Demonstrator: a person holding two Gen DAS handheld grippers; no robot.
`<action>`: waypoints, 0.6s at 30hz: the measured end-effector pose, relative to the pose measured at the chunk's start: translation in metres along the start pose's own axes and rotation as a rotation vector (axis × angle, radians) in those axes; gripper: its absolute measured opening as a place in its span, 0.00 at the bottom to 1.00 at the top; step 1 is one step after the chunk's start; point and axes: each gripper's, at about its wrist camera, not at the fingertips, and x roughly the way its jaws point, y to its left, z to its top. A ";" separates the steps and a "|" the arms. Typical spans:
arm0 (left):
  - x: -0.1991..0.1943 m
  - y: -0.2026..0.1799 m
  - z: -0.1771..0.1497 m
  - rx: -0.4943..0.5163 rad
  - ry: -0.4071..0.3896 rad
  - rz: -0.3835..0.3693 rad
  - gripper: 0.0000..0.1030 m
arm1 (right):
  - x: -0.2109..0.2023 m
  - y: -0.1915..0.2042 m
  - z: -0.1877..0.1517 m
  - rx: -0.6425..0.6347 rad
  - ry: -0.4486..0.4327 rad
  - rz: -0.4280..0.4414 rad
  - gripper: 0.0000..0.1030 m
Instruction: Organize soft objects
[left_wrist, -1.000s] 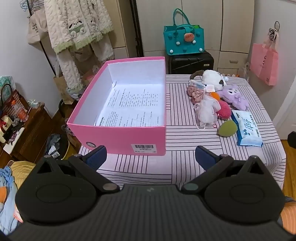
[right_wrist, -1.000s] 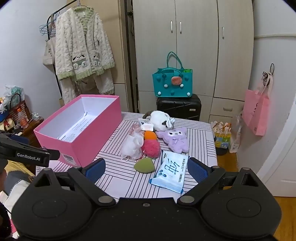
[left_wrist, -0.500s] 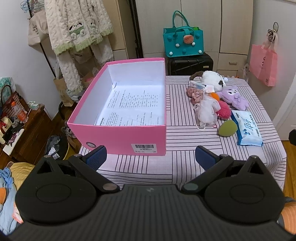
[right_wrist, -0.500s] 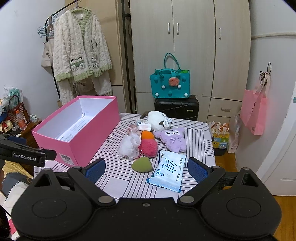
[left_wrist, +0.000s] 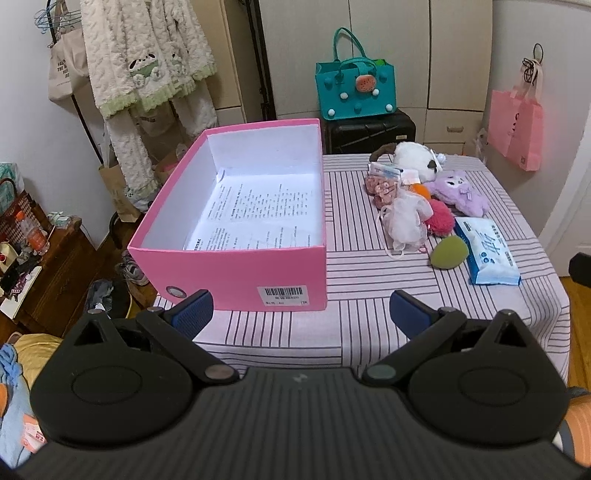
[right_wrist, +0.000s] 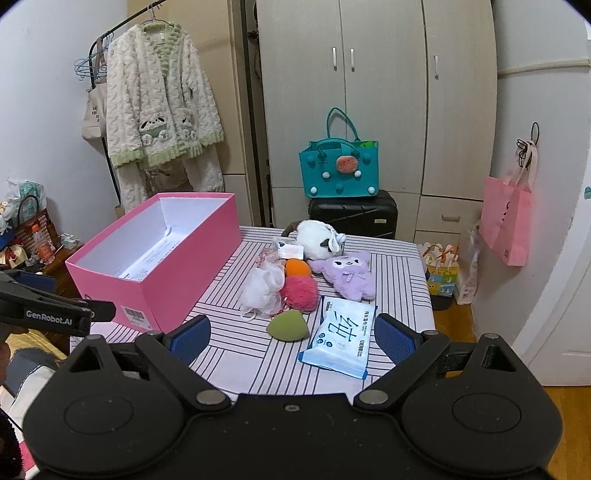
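An open pink box (left_wrist: 236, 273) (right_wrist: 177, 273) with a printed sheet inside stands on the left of the striped table (left_wrist: 369, 325). To its right lie soft things: a white plush (right_wrist: 317, 240), a purple plush (right_wrist: 347, 273), a white mesh pouf (right_wrist: 264, 288), a pink pom-pom (right_wrist: 301, 291), an orange ball (right_wrist: 297, 266), a green sponge (right_wrist: 288, 326) and a wipes pack (right_wrist: 341, 336). My left gripper (left_wrist: 299, 314) is open and empty before the box's front wall. My right gripper (right_wrist: 291, 334) is open and empty, just short of the green sponge.
A teal bag (right_wrist: 338, 170) sits on a black suitcase (right_wrist: 352, 216) behind the table. A pink bag (right_wrist: 508, 221) hangs at the right. A fleece robe (right_wrist: 162, 110) hangs on a rack at the left. A cluttered wooden stand (left_wrist: 40, 273) is beside the table.
Both grippers have drawn back and risen slightly, so the table looks a little farther away. Both stay open and empty. Nothing on the table has moved.
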 end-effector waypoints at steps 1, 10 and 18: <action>0.000 -0.001 0.000 0.003 0.000 0.000 1.00 | 0.000 0.000 -0.001 -0.001 -0.001 0.000 0.95; 0.005 -0.005 -0.004 0.011 -0.002 -0.005 1.00 | 0.001 -0.001 -0.005 -0.004 -0.010 -0.005 0.95; 0.007 -0.007 -0.007 0.026 -0.005 -0.004 1.00 | 0.003 -0.004 -0.008 -0.001 -0.014 -0.004 0.95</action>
